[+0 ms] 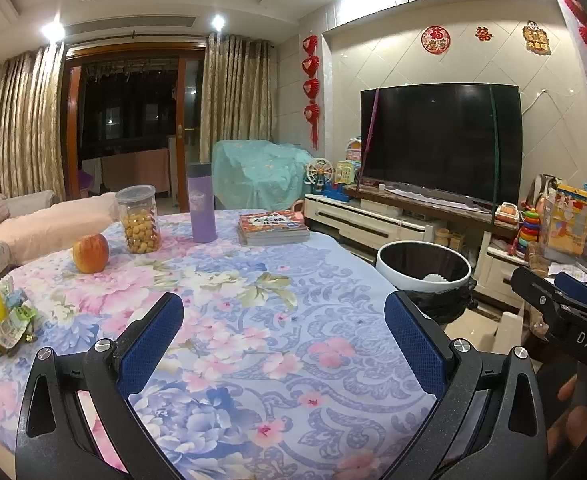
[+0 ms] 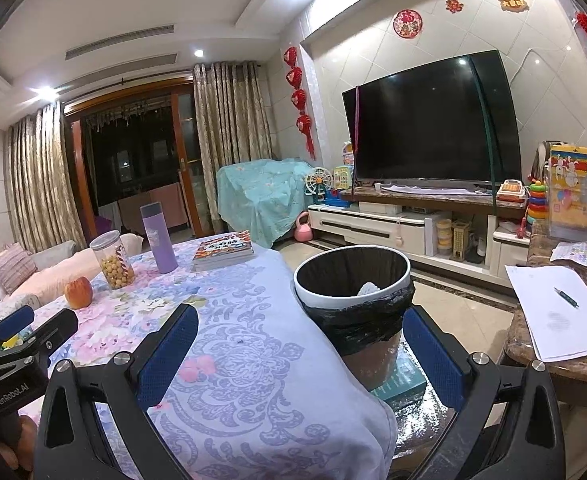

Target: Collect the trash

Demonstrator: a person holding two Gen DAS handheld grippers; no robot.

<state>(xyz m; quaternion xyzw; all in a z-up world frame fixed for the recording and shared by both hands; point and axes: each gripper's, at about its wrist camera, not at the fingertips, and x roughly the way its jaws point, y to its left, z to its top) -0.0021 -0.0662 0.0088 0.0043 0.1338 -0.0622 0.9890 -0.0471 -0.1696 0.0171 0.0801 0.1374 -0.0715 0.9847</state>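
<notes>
Both tongs empty and spread wide above the worktop (image 1: 253,300): left tongs (image 1: 283,344), right tongs (image 2: 299,354). Judged step: between pickups, nothing in hand.

Remaining trash (image 1: 3,320): a crumpled heap of green, yellow and clear wrappers at the worktop's left edge, just beside the left tongs. Looks light and crinkly; likely to slip unless pinched at a bunched part.

Bin (image 2: 351,284) stands off the worktop's right edge, black liner folded over a white rim, one white scrap (image 2: 367,289) inside.

Next move, as judged: swing left tongs to the heap, close, carry across to the bin. Apple (image 1: 90,253) and snack jar (image 1: 138,220) sit near; leave them.
</notes>
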